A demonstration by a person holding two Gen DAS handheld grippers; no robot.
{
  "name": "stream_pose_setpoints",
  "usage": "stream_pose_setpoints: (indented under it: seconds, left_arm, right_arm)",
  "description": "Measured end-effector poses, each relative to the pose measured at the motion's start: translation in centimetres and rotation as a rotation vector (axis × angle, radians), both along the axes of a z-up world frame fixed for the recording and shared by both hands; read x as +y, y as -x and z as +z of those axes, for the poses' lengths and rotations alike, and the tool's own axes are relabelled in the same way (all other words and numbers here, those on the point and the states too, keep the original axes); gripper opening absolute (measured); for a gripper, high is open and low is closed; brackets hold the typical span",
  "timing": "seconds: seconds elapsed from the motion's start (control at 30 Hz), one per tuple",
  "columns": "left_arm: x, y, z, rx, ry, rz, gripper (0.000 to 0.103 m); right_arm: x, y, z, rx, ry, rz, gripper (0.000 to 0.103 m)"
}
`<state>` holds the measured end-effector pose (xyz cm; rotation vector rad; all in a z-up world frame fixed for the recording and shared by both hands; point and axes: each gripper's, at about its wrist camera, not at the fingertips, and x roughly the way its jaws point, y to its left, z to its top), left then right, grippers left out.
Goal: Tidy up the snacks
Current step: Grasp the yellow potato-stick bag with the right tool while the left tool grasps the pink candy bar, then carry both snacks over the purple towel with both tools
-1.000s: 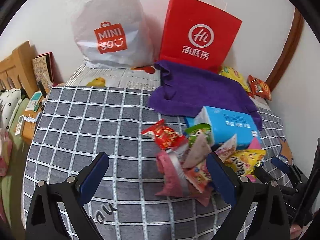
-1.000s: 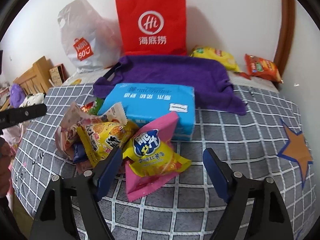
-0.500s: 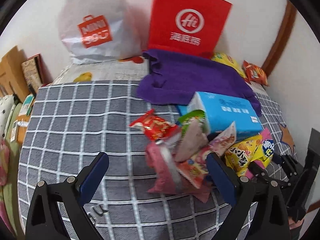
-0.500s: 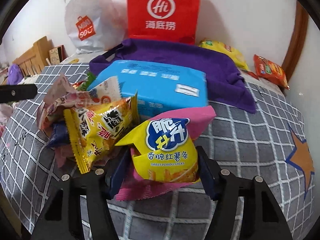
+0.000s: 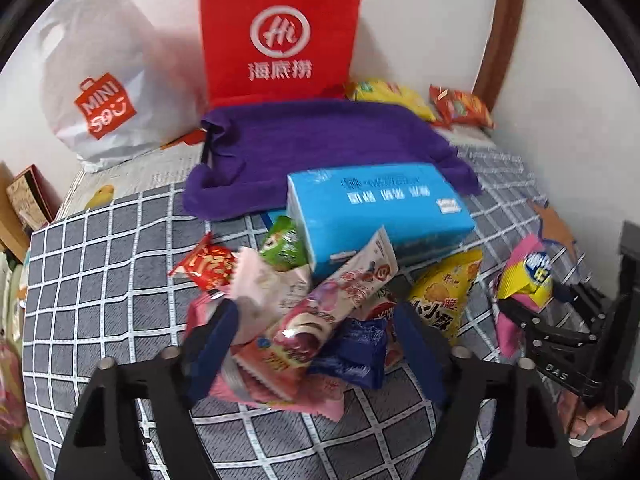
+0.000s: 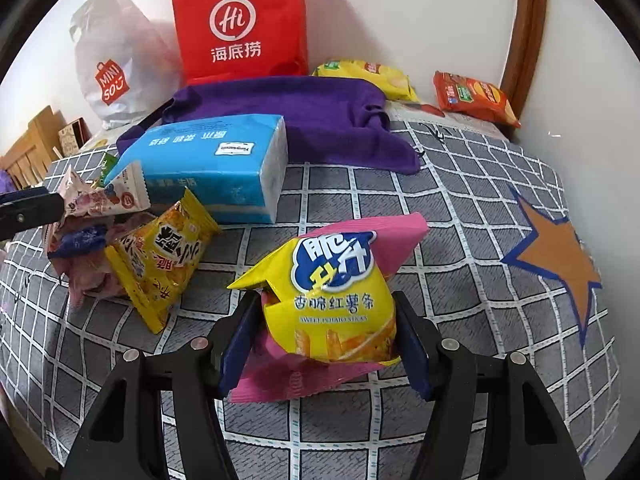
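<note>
My right tool (image 6: 328, 344) is clamped on the yellow sweet-potato-stick bag (image 6: 336, 300), a pink packet (image 6: 304, 376) pinched in behind it, both apparently just off the checked cloth (image 6: 460, 208). Sorting step, I judge. Next: carry them to a grouping spot. My left tool (image 5: 316, 356) straddles the snack pile (image 5: 312, 312); whether it grips, I cannot tell. Blue tissue pack (image 5: 380, 208) beside the pile. Purple towel (image 5: 320, 140), red paper bag (image 5: 280, 32) and white plastic bag (image 5: 108, 80) against the wall.

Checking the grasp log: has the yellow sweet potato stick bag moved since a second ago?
Yes. The sweet potato stick bag has come away from the blue tissue pack it leaned on, toward the camera, now pinched with a pink packet in the right tongs.
</note>
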<state>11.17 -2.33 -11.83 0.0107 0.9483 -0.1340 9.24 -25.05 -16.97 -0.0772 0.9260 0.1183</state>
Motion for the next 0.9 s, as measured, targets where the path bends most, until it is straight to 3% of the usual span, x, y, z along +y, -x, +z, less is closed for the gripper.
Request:
stream_pose_setpoints:
  seconds: [0.13,0.47,0.53,0.63,0.9]
  left_arm:
    - [-1.0,-1.1,-1.0,0.040,-0.017,-0.007,0.051]
    - [-2.7,-2.4,-2.6,0.077,-0.020,-0.041,0.055]
    - [-3.1,-2.4,-2.5,0.078,-0.031,-0.057,0.041]
    - [-3.2,-2.1,-1.9,0.080,-0.001,-0.085,0.029]
    - [-2.5,-0.6,0.1,0.061,0.054,-0.101,0.017]
  right_arm:
    - [0.4,-0.4,-0.2,-0.002,0.012,0.007,0.064]
    - [-0.6,-0.7,0.0,0.012,-0.054,0.032,0.065]
    - [-0.6,-0.7,0.0,0.017,-0.052,0.036,0.064]
    - [-0.8,-0.6,0.4,0.025,-0.077,0.026,0.060]
    - [-1.6,-0.4,1.8,0.035,-0.121,-0.020,0.058]
